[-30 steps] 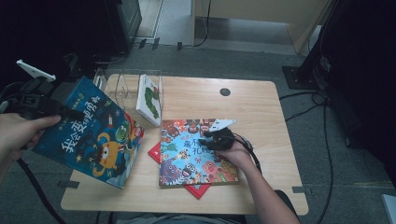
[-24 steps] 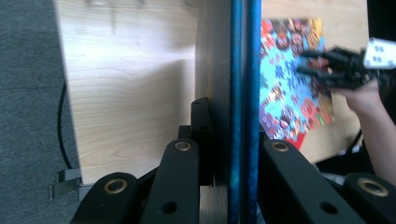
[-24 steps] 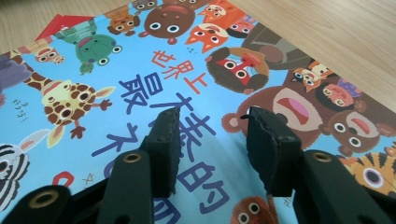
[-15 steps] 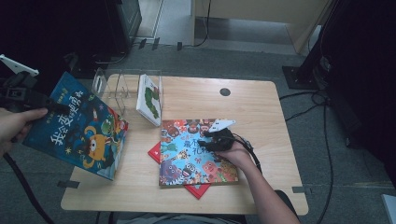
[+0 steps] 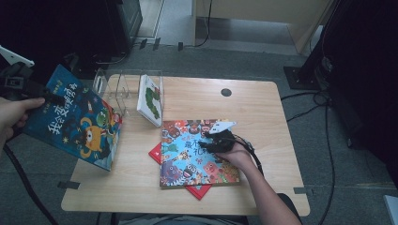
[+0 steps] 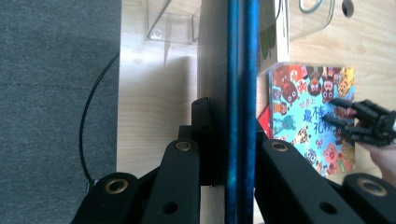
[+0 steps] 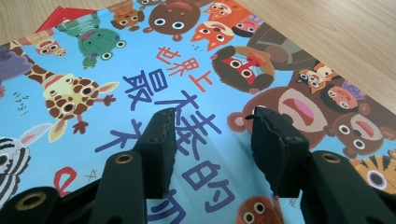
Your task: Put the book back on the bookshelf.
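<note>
Grey carpet surrounds my light wooden table, which fills the middle of the high view. At the left edge of that frame my left gripper clamps the top edge of a dark blue picture book, holding it tilted in the air over the table's left edge, its lower corner near the tabletop. In the left gripper view the book's blue edge runs straight up the centre, pinched tight between the two black jaws. My left hand comes in from the far left of the high view, wrapped round the handle. Just right of the book, a clear rack stands at the table's upper left with a white book upright in it. Near the frame's centre, my right gripper rests on a colourful animal book lying flat on a red book. Its jaws stand narrowly parted and hold nothing, tips down at the cover. My right forearm rises from the bottom edge, angled up and left.
</note>
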The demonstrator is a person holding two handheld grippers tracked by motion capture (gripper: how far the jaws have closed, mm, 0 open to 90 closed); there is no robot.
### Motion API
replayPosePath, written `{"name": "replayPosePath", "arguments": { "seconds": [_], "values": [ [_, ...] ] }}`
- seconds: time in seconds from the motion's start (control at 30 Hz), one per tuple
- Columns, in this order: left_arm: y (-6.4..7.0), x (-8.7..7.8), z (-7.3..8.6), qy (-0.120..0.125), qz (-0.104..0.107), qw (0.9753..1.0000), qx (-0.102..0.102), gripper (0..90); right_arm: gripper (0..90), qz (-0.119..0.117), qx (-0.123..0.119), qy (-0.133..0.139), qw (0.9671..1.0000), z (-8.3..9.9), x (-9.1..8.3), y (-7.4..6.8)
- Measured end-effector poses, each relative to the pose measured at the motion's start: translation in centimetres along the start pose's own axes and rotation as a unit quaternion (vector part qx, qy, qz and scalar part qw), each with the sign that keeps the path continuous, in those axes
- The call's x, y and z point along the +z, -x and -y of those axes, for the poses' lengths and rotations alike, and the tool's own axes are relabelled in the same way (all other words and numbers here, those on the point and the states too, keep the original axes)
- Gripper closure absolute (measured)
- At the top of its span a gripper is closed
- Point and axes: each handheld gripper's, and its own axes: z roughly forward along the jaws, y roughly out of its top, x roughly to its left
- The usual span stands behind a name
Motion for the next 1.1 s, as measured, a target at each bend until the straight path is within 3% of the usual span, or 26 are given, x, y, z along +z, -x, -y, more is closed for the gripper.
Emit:
{"name": "replayPosePath", "arguments": {
  "seconds": [0.23,0.37,1.1],
  "values": [
    [-0.7,-0.5,-1.4,0.012,-0.007,0.9998,-0.014,83.1,50.8,0.005,-0.002,0.001,1.0000,0.2,-0.2,-0.4],
    [-0.5,-0.4,-2.3,0.010,-0.014,0.9998,-0.008,82.8,50.8,0.006,-0.001,0.001,1.0000,0.4,-0.4,-0.6],
    [-1.8,2.3,-9.0,0.024,0.000,0.9994,-0.026,82.9,49.9,0.010,0.003,0.002,0.9999,0.8,-0.8,-1.0]
  ]
}}
